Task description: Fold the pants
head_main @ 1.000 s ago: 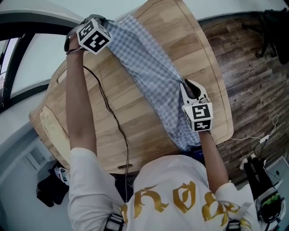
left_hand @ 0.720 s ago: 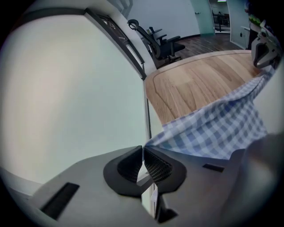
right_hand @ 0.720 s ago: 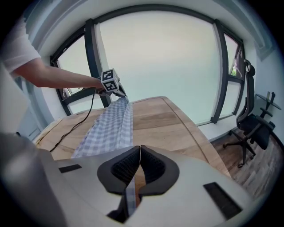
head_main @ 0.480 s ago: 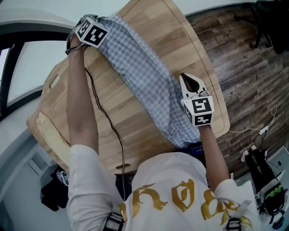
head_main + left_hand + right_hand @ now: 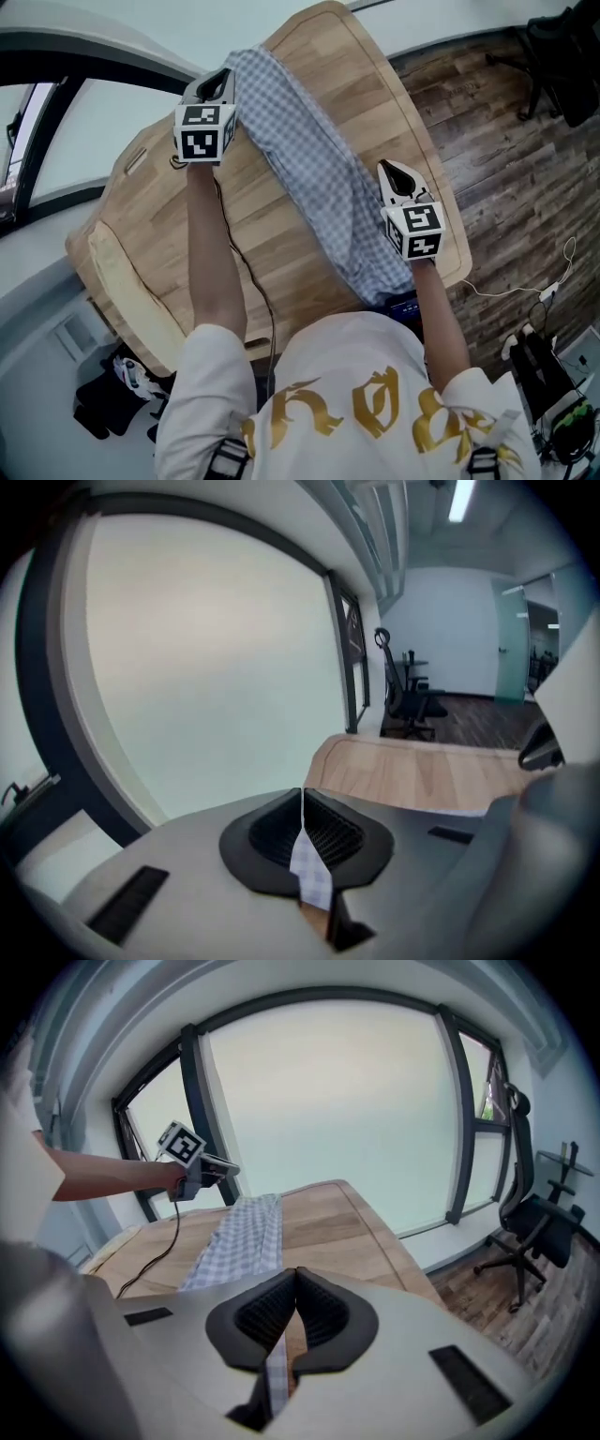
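Blue-white checked pants (image 5: 309,169) lie stretched along wooden table (image 5: 281,267); your left gripper (image 5: 218,86) jaws pinch far end, right gripper (image 5: 397,176) jaws pinch near edge.

— What did the things rest on?
— A light wooden table (image 5: 309,272) with rounded corners and a groove running just inside its rim.
— And what lay on it?
— The blue-and-white checked pants (image 5: 314,164) lay in one long band. They slanted from the far edge to the near right corner, where their end reached the rim. Bare wood showed on both sides of them.
— Anything else?
— A thin black cable (image 5: 258,291) ran over the top, left of the pants, toward the near edge. A paler strip (image 5: 117,279) lined the left end; I couldn't tell whether it was part of the table.
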`<action>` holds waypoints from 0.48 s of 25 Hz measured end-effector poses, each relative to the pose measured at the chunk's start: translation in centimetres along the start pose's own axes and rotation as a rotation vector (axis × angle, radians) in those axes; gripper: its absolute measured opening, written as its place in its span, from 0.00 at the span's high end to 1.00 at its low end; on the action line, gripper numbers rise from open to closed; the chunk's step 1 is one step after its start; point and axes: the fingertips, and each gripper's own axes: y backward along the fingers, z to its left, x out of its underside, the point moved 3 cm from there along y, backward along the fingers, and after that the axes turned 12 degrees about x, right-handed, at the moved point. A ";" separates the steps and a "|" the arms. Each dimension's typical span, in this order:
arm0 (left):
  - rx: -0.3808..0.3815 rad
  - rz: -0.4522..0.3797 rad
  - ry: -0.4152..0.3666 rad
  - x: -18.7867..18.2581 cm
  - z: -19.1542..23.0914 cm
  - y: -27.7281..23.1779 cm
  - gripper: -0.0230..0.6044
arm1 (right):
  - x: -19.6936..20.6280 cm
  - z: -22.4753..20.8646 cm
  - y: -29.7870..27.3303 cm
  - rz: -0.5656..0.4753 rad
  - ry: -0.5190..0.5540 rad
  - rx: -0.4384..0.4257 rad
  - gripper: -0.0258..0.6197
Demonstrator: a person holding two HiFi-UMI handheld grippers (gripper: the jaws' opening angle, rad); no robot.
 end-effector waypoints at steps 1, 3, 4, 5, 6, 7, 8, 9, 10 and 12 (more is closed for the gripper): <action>0.007 -0.037 0.039 -0.3 -0.9 1.3 0.89 | -0.6 0.1 0.6 -0.015 -0.001 0.019 0.92; 0.033 -0.110 0.101 -0.6 -3.1 3.9 0.89 | -1.7 0.3 2.1 -0.056 -0.008 0.029 0.92; 0.051 -0.154 0.109 -0.7 -4.5 5.3 0.89 | -2.2 0.5 3.1 -0.079 -0.011 0.028 0.92; 0.069 -0.202 0.094 -0.9 -6.1 6.8 0.89 | -2.7 0.6 4.0 -0.103 -0.011 0.027 0.92; 0.080 -0.245 0.065 -1.1 -7.6 8.3 0.89 | -3.2 0.8 5.0 -0.129 -0.011 0.026 0.92; 0.082 -0.282 0.038 -1.4 -8.9 9.9 0.89 | -3.8 0.9 5.9 -0.158 -0.009 0.027 0.92; 0.086 -0.317 0.024 -1.7 -10.1 11.4 0.89 | -4.5 1.0 6.7 -0.189 -0.003 0.028 0.92; 0.102 -0.351 0.029 -1.9 -11.3 13.1 0.89 | -5.1 1.2 7.8 -0.216 0.010 0.029 0.92; 0.135 -0.383 0.051 -1.9 -12.8 15.0 0.89 | -5.3 1.7 9.2 -0.236 0.032 0.029 0.92; 0.223 -0.449 0.119 -1.5 -16.8 19.0 0.89 | -4.7 3.2 12.9 -0.264 0.081 0.028 0.92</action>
